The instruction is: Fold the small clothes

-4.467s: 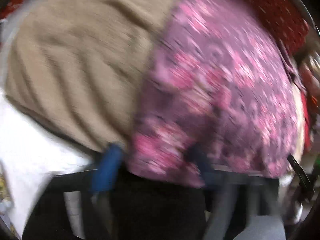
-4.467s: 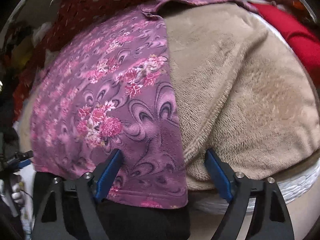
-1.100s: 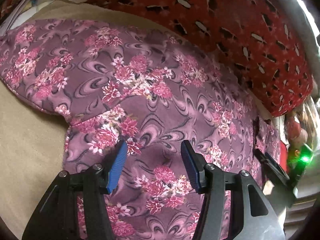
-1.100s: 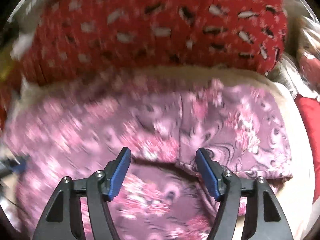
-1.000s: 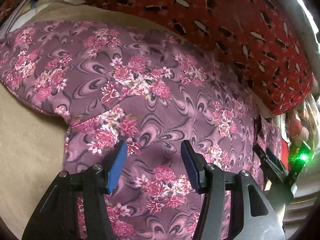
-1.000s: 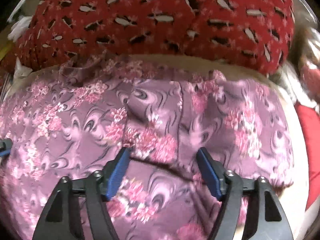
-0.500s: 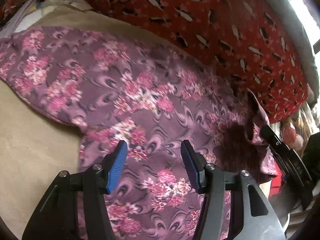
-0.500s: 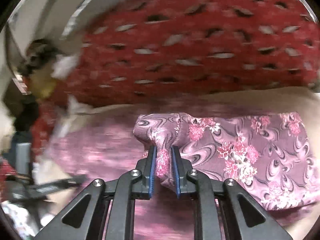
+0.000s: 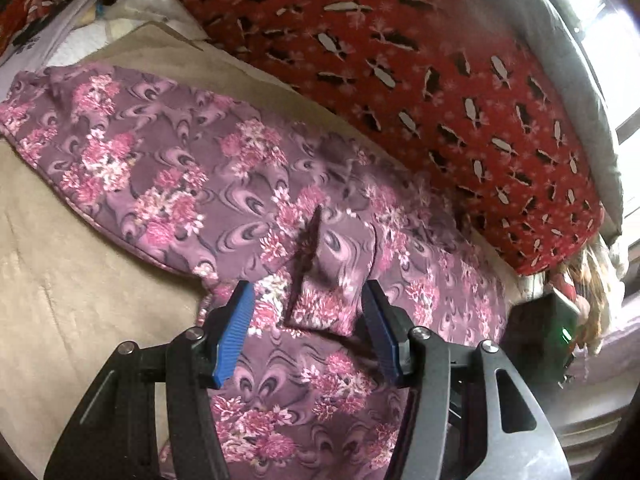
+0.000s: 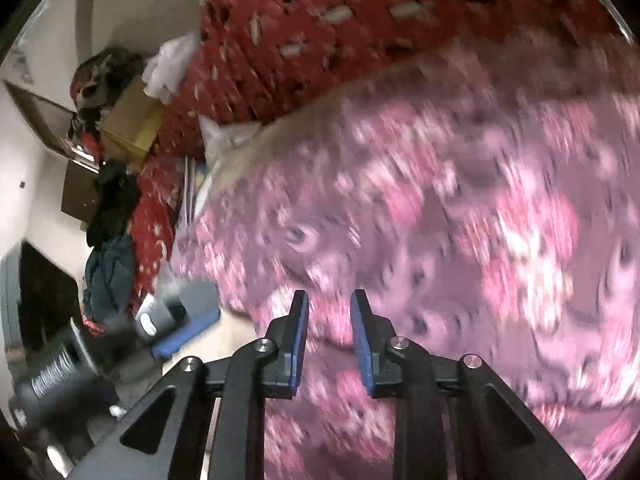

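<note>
The purple flowered cloth (image 9: 168, 184) lies under the wide-apart left tongs (image 9: 308, 328); the right tongs (image 10: 326, 340), opening, pinch nothing.

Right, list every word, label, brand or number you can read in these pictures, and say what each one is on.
None can be read.
White paper sheets with dark marks: too small and blurred to read.
Brown cardboard box: no print shows.
Purple floral garment and red patterned bedding: pattern only, no lettering.

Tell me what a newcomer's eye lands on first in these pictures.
The purple floral garment dominates, spread across a beige blanket, with a corner folded over onto it between the left gripper fingers. Behind it lies a red patterned cushion. The right gripper view is motion-blurred, its jaws opening.
</note>
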The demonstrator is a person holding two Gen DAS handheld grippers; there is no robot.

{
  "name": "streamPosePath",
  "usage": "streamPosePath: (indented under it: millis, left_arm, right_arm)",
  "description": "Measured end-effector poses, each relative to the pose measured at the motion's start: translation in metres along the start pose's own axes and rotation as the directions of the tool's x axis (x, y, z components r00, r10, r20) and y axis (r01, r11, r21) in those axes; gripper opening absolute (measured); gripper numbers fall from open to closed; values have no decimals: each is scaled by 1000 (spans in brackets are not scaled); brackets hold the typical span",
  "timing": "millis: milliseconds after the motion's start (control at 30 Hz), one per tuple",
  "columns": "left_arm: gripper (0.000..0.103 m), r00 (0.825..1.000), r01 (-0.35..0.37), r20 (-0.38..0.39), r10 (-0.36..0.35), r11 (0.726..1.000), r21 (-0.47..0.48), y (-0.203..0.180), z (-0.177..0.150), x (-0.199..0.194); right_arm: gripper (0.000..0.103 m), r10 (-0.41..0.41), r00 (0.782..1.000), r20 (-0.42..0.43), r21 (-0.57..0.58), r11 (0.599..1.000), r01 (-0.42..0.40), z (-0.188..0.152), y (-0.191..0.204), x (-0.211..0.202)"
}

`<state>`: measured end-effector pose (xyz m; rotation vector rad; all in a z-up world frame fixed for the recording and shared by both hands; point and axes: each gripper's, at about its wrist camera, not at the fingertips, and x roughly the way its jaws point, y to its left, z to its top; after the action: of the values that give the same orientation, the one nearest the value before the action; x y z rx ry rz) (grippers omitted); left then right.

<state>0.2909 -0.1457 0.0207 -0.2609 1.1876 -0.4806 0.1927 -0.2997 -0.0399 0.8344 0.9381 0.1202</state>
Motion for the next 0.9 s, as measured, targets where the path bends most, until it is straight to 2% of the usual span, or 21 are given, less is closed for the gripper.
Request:
streamPosePath:
  millis: [33, 100, 167, 200, 233, 267, 333, 367, 400, 433, 467, 500, 567, 667, 733, 800, 900]
  left_arm:
    - [58, 1000, 0, -10, 0, 1000, -2, 0, -1, 2]
    - [62, 999, 18, -46, -18, 1000, -15, -1, -3, 12]
    - [62, 992, 68, -103, -71, 997, -27, -5, -8, 26]
    - [62, 989, 83, -121, -86, 996, -27, -8, -10, 31]
    - [62, 987, 85, -134, -87, 996, -23, -12, -13, 38]
    - [62, 989, 67, -133, -69, 998, -13, -16, -15, 44]
    - [62, 993, 4, -117, -2, 1000, 16, -23, -19, 53]
    - [62, 994, -30, -105, 34, 999, 41, -28, -21, 57]
    - [62, 994, -60, -89, 65, 996, 65, -33, -24, 60]
    - [62, 993, -86, -75, 92, 993, 85, -38, -25, 60]
    - [62, 991, -107, -64, 114, 989, 102, -42, -26, 60]
    - [62, 990, -124, -56, 131, 986, 114, -45, -28, 60]
    - [62, 989, -131, -49, 137, 986, 102, -45, -27, 57]
    - [62, 996, -81, -41, 81, 997, 17, -34, -20, 38]
    - [62, 998, -61, 2, 61, 998, -33, -21, -11, 16]
    - [62, 994, -88, 63, 92, 994, -62, 0, 5, -9]
    - [62, 982, -149, 101, 159, 984, -102, 44, 35, -35]
  right_arm:
    - [27, 4, 999, 32, -1, 1000, -4, -5, -3, -14]
    - [45, -31, 993, 117, -1, 1000, 31, -17, -15, -49]
    - [46, -95, 977, 192, 7, 995, 95, -23, -28, -78]
    - [46, -146, 962, 231, 19, 989, 145, -26, -38, -96]
    - [46, -203, 938, 279, 46, 979, 199, -29, -51, -118]
    - [46, -236, 918, 318, 73, 972, 224, -31, -63, -134]
    - [46, -333, 865, 377, 162, 943, 292, -37, -95, -166]
    - [48, -375, 853, 364, 200, 926, 321, -38, -111, -173]
    - [49, -423, 854, 303, 257, 899, 354, -40, -133, -175]
    - [46, -429, 864, 265, 281, 891, 356, -41, -145, -173]
    - [41, -402, 875, 270, 289, 901, 325, -46, -152, -175]
    - [41, -404, 868, 289, 282, 902, 327, -47, -148, -177]
    - [45, -404, 859, 315, 243, 909, 338, -43, -130, -176]
    - [46, -299, 895, 331, 136, 954, 269, -31, -95, -154]
    - [46, -255, 918, 303, 62, 967, 248, -20, -70, -126]
    - [46, -226, 935, 275, 1, 972, 235, -13, -45, -95]
    - [46, -166, 959, 229, -82, 979, 189, -6, -4, -45]
